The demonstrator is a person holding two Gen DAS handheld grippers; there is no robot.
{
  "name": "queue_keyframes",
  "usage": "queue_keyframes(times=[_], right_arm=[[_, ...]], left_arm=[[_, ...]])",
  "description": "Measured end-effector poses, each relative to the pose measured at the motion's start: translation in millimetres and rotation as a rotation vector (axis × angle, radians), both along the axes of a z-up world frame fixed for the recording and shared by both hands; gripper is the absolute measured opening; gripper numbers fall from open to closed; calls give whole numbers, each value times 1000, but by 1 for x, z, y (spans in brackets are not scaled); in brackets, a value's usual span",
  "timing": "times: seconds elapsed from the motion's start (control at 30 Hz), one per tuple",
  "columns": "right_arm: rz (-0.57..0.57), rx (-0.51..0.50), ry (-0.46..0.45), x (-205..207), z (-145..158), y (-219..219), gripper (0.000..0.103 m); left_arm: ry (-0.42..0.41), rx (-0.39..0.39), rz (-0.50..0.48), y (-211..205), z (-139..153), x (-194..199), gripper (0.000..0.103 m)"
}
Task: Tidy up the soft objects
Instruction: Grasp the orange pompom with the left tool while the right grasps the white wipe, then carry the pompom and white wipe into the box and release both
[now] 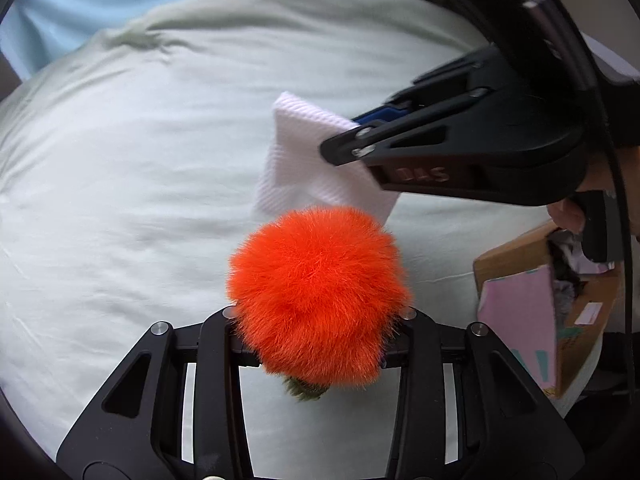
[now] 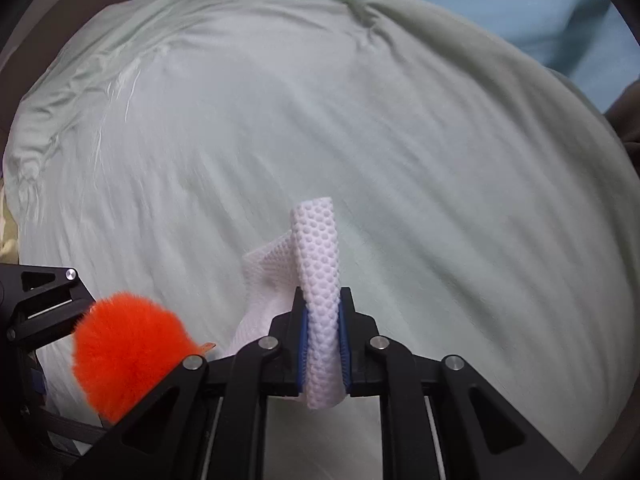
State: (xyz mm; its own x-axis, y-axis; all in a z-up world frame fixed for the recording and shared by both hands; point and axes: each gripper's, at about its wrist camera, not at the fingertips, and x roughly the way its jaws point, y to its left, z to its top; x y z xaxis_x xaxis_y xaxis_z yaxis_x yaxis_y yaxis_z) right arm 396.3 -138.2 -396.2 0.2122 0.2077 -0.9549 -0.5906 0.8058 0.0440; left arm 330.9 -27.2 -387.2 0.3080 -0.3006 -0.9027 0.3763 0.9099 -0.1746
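- Left gripper (image 1: 316, 344) pinching the orange pompom (image 1: 318, 296); cardboard box (image 1: 560, 312) lying at three o'clock, nearer the right gripper (image 2: 323, 344)
- Right gripper clamping white cloth (image 2: 320, 280), its fold standing lengthwise along the fingers

The pale green bed sheet (image 2: 360, 140) lies broad and bare ahead of both grippers, open for passing across its middle and far side. Close in it is crowded: the right gripper (image 1: 344, 148) with its white textured cloth (image 2: 320, 300) hangs just beside the orange pompom (image 1: 316, 296) (little gap between them). An open cardboard box (image 1: 580, 312) blocks the right edge.
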Motion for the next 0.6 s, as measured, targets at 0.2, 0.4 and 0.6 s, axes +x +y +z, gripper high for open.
queue_keyframes(times=[0.2, 0.4, 0.6], right_arm=[[-113, 38, -56, -14, 57, -7, 12], [-222, 80, -105, -45, 122, -12, 12], [-349, 133, -165, -94, 184, -29, 12]], left_arm=[[-62, -12, 15, 18, 47, -13, 33], [-119, -17, 9, 27, 113, -21, 33], [-179, -20, -35, 28, 168, -34, 33]])
